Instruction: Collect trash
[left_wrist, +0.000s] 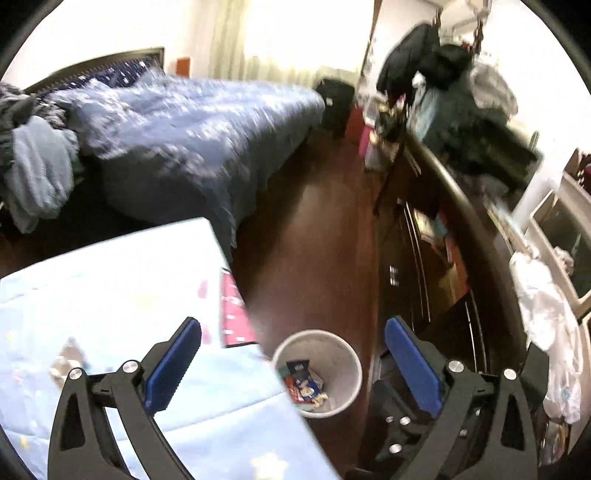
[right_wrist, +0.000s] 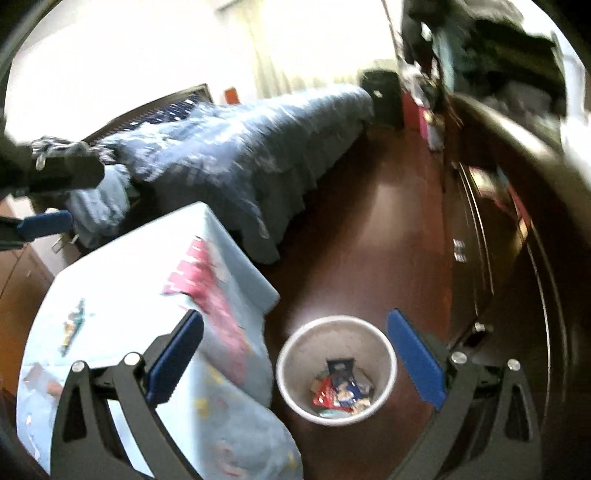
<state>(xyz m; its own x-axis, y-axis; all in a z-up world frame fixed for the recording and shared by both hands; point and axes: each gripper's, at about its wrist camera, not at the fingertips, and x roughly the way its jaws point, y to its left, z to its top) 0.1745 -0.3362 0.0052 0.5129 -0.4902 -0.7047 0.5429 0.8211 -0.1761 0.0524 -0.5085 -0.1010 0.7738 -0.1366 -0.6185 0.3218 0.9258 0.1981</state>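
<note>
A white round trash bin (left_wrist: 347, 363) stands on the dark wood floor beside a low bed with a light blue quilt; several colourful wrappers (left_wrist: 304, 386) lie inside. It also shows in the right wrist view (right_wrist: 295, 354), with the wrappers (right_wrist: 341, 387) at its bottom. My left gripper (left_wrist: 293, 365) is open and empty, above the bin. My right gripper (right_wrist: 295, 360) is open and empty, also above the bin. A small wrapper (right_wrist: 72, 326) lies on the light blue quilt (right_wrist: 129, 280), and another wrapper (left_wrist: 66, 360) shows on the quilt in the left wrist view. The left gripper's blue pad (right_wrist: 44, 223) shows at the far left.
A bigger bed with a dark blue duvet (left_wrist: 192, 122) fills the back left. A dark wooden dresser (left_wrist: 436, 236) piled with clothes runs along the right. A black suitcase (left_wrist: 336, 105) stands at the far end. A white plastic bag (left_wrist: 550, 325) hangs at the right.
</note>
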